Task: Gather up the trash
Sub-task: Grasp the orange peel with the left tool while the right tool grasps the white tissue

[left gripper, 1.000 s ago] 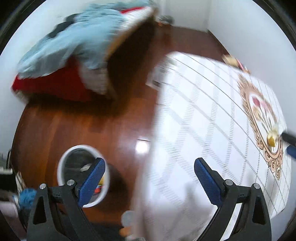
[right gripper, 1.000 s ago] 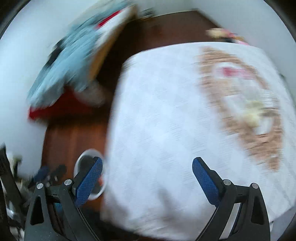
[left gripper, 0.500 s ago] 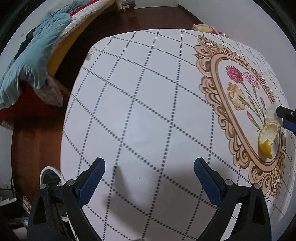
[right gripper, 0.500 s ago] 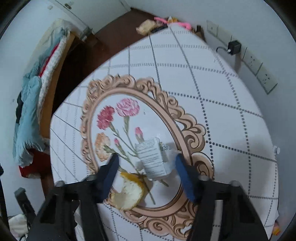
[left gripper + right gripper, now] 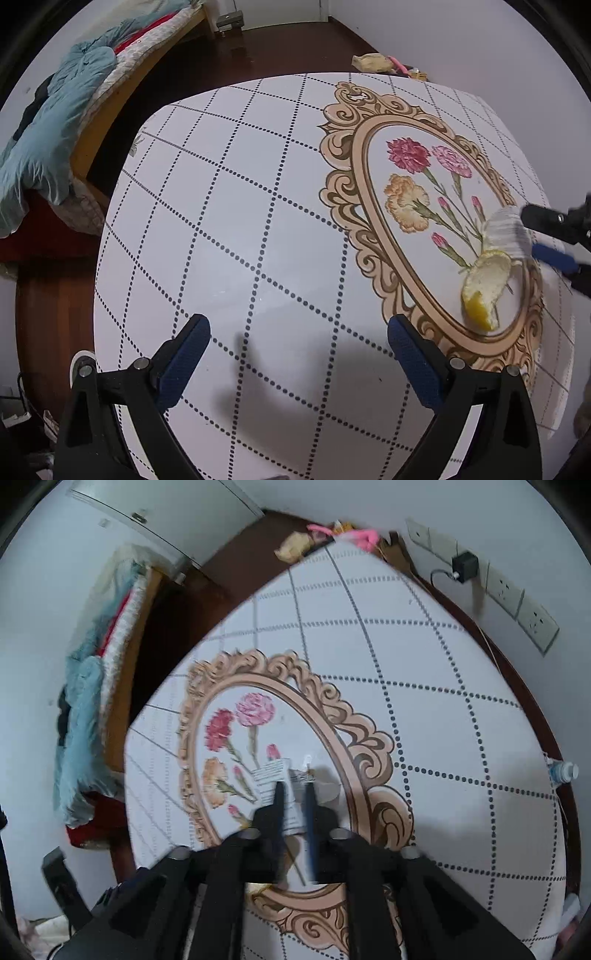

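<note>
A crumpled clear plastic wrapper with a printed label point(image 5: 275, 779) lies on the flowered oval of the white table point(image 5: 443, 738). My right gripper point(image 5: 295, 786) is shut on the wrapper; it shows from the side in the left wrist view point(image 5: 532, 236), with the wrapper point(image 5: 504, 234) between its fingers. A yellow citrus peel point(image 5: 484, 288) lies just beside the wrapper on the table point(image 5: 221, 221). My left gripper point(image 5: 299, 343) is open and empty, above the table's near left part, well left of the peel.
A white-rimmed bin point(image 5: 79, 363) stands on the dark wood floor by the table's left edge. A bed with blue bedding point(image 5: 55, 122) is at far left. Wall sockets and a black plug point(image 5: 465, 565) are right of the table. A small bottle point(image 5: 561, 771) sits at the table's right edge.
Both grippers swung from the floor and bin up over the table. My right gripper's fingers, open around the wrapper half a second ago, have closed on it.
</note>
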